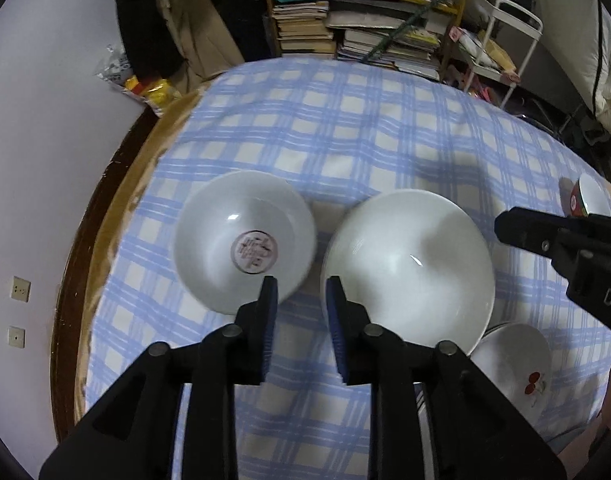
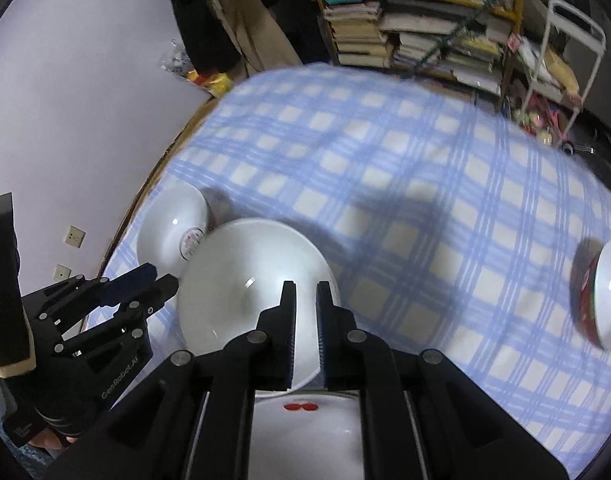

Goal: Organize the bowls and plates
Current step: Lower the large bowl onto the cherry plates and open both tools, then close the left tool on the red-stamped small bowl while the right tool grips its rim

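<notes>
Left gripper (image 1: 301, 286) fingers standing partly apart, gripping nothing, hovering between marked bowl (image 1: 243, 240) and plain bowl (image 1: 409, 268) on the surface. Right gripper (image 2: 306, 292) fingers nearly closed, empty, over plain bowl. Glazed ceramic: rigid, slippery, breakable; pinching the rim.

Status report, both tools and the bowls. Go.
Left tool open, empty, over gap between crest bowl and plain bowl. Right tool shut, empty. Cherry plate beside plain bowl.
</notes>
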`<state>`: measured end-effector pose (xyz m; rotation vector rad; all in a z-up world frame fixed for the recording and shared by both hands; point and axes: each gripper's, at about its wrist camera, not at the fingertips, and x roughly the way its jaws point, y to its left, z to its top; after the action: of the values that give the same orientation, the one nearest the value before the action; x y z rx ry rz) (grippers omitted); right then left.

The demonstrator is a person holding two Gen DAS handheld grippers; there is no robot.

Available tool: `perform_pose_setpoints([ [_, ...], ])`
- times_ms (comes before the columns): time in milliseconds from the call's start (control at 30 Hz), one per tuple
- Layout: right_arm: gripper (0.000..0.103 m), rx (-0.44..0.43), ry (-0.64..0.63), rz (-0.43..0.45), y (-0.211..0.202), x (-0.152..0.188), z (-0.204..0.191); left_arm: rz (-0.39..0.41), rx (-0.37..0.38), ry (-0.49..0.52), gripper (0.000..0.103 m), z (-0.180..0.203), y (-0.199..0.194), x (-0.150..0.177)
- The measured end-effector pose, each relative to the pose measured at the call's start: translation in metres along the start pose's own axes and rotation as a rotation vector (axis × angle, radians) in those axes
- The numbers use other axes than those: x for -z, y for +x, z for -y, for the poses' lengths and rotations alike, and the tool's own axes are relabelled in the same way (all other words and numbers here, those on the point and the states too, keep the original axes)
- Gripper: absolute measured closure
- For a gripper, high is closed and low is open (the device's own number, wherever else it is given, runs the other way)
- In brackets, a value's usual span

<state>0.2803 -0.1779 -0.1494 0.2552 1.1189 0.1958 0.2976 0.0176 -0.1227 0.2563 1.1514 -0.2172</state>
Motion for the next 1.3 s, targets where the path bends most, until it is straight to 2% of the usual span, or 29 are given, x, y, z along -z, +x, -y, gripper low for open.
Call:
perform_pose_setpoints([
  [67,0.087,-0.009,-0.026,0.012,-0.002,-0.006,-0.009,0.012,-0.019,-0.009,0.067,-0.008,-0.004,-0.001],
  [100,0.08,-0.012,-0.035,0.017,-0.002,-0.007,-0.012,0.02,-0.033,-0.014,0.062,-0.013,-0.005,-0.001],
  [133,0.069,-0.013,-0.05,0.026,-0.002,-0.01,-0.018,0.028,-0.046,-0.02,0.058,-0.018,-0.006,-0.001],
  [167,0.064,-0.013,-0.058,0.032,-0.001,-0.011,-0.021,0.031,-0.054,-0.025,0.057,-0.023,-0.006,0.0],
  [200,0.053,-0.011,-0.071,0.044,-0.001,-0.013,-0.026,0.031,-0.057,-0.033,0.054,-0.029,-0.006,0.0],
  [233,0.046,-0.007,-0.082,0.055,0.0,-0.015,-0.031,0.032,-0.062,-0.041,0.05,-0.033,-0.005,0.001],
  [267,0.045,-0.007,-0.089,0.061,0.001,-0.016,-0.034,0.034,-0.069,-0.048,0.047,-0.037,-0.005,0.001],
  [333,0.037,-0.003,-0.106,0.064,0.005,-0.019,-0.042,0.047,-0.092,-0.066,0.031,-0.049,-0.004,0.003],
  [433,0.026,0.008,-0.129,0.058,0.016,-0.024,-0.053,0.056,-0.108,-0.093,0.028,-0.063,0.001,0.004],
  [500,0.023,0.016,-0.143,0.054,0.024,-0.026,-0.058,0.045,-0.115,-0.11,0.027,-0.073,0.008,0.004],
  [700,0.023,0.012,-0.16,0.048,0.049,-0.033,-0.07,0.016,-0.129,-0.143,0.027,-0.095,0.031,0.002],
  [1000,0.023,0.017,-0.219,0.028,0.086,-0.042,-0.091,-0.024,-0.108,-0.169,0.027,-0.115,0.064,-0.001],
  [1067,0.026,0.019,-0.229,0.015,0.094,-0.044,-0.095,-0.029,-0.099,-0.17,0.027,-0.116,0.069,-0.002],
  [1167,0.038,0.028,-0.232,-0.016,0.105,-0.048,-0.098,-0.034,-0.08,-0.174,0.028,-0.117,0.077,-0.003],
  [1233,0.054,0.034,-0.23,-0.041,0.113,-0.05,-0.099,-0.041,-0.072,-0.173,0.039,-0.117,0.082,-0.004],
  [1300,0.062,0.028,-0.226,-0.069,0.121,-0.052,-0.099,-0.058,-0.041,-0.172,0.048,-0.116,0.087,-0.004],
])
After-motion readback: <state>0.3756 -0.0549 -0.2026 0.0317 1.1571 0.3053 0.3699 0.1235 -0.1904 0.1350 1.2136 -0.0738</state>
